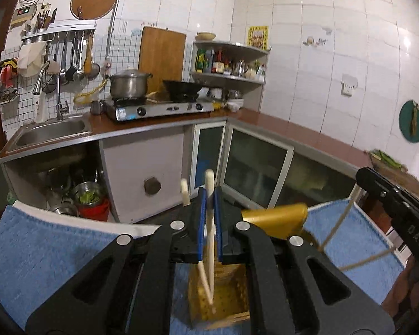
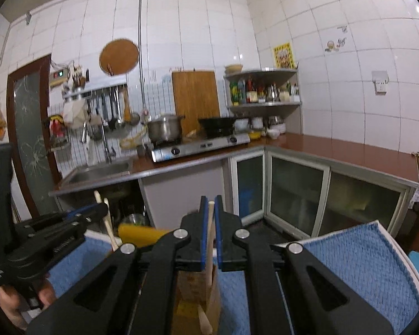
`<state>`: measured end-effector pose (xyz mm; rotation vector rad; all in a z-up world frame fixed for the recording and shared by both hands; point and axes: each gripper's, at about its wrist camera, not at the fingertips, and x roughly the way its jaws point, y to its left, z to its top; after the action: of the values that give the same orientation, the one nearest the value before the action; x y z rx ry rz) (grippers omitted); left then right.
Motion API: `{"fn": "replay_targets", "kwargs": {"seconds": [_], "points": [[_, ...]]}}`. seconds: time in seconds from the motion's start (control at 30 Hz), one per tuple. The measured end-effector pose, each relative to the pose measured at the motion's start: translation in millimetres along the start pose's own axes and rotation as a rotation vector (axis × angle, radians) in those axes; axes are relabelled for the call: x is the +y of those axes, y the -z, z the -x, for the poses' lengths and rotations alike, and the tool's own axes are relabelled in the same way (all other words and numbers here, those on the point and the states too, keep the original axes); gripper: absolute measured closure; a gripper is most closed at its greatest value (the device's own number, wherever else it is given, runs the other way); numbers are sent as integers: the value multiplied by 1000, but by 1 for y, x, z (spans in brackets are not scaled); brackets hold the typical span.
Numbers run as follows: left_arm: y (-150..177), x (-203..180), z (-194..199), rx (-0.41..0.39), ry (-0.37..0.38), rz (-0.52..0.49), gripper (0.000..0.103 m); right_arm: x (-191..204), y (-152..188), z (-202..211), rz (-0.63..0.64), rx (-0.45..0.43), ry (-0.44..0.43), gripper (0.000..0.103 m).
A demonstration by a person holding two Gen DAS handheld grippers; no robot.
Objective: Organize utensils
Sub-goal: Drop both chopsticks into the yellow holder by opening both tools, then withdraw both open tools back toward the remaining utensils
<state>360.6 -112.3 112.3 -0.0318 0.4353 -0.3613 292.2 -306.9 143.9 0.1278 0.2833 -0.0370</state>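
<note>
1. My left gripper (image 1: 209, 212) is closed down on a pale wooden chopstick (image 1: 209, 184), the blue pads pinching its shaft partway along. The top end stands up past the fingers and the lower end points down into a yellow holder (image 1: 223, 301) below. A second chopstick (image 1: 185, 192) stands just beside the first; I cannot tell whether the pads grip it too.
2. My right gripper (image 2: 208, 215) is likewise closed on a pale wooden stick (image 2: 211, 223), held near upright over a cardboard-coloured box (image 2: 195, 287). Its lower end reaches into that box.
3. These sticks look light, stiff and smooth. I judge they could swivel or slip between the pads if pinched at one end, so a hold near the middle of the shaft suits them best. They seem unlikely to break under a gentle squeeze.
4. Both containers sit on a blue towel (image 2: 363, 265) spread over the surface in front of me. The towel looks soft, so a tall holder may tip if nudged.
5. Beyond is a white-tiled kitchen: a sink (image 1: 51, 132), a gas stove (image 1: 159, 107) with a steel pot (image 1: 128, 83) and a dark wok (image 1: 183, 86), a wooden cutting board (image 1: 162, 55) leaning on the wall, and a corner shelf (image 1: 231, 64) of bottles.
</note>
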Motion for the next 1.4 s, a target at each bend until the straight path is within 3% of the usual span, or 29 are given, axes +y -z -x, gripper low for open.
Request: {"fn": "replay_targets", "kwargs": {"seconds": [0.07, 0.13, 0.23, 0.3, 0.37, 0.4, 0.53, 0.63, 0.7, 0.8, 1.03, 1.27, 1.4], "points": [[5, 3, 1, 41, 7, -1, 97, 1, 6, -4, 16, 28, 8, 97], [6, 6, 3, 82, 25, 7, 81, 0, 8, -3, 12, 50, 1, 96], [5, 15, 26, 54, -36, 24, 33, -3, 5, 8, -8, 66, 8, 96], [2, 21, 43, 52, -39, 33, 24, -5, 0, 17, -25, 72, -6, 94], [1, 23, 55, 72, -52, 36, 19, -8, -4, 31, -31, 71, 3, 71], [1, 24, 59, 86, -57, 36, 13, -8, -6, 38, -32, 63, 6, 53], [9, 32, 84, 115, -107, 31, 8, -7, -10, 65, -18, 66, 16, 46], [17, 35, 104, 119, -105, 29, 5, -5, -6, 87, -8, 81, 27, 33], [29, 36, 117, 113, -106, 18, 5, -1, 1, 98, 17, 93, 39, 31], [49, 34, 129, 118, -122, 25, 5, 4, 23, 109, 44, 132, 50, 30], [104, 35, 127, 249, -152, 0, 5, 6, 87, 109, 41, 250, 59, 30], [150, 41, 105, 388, -167, 46, 5, 0, 142, 106, 28, 344, 88, 30], [167, 33, 97, 425, -150, 52, 14, -5, 163, 105, 29, 376, 110, 30]]}}
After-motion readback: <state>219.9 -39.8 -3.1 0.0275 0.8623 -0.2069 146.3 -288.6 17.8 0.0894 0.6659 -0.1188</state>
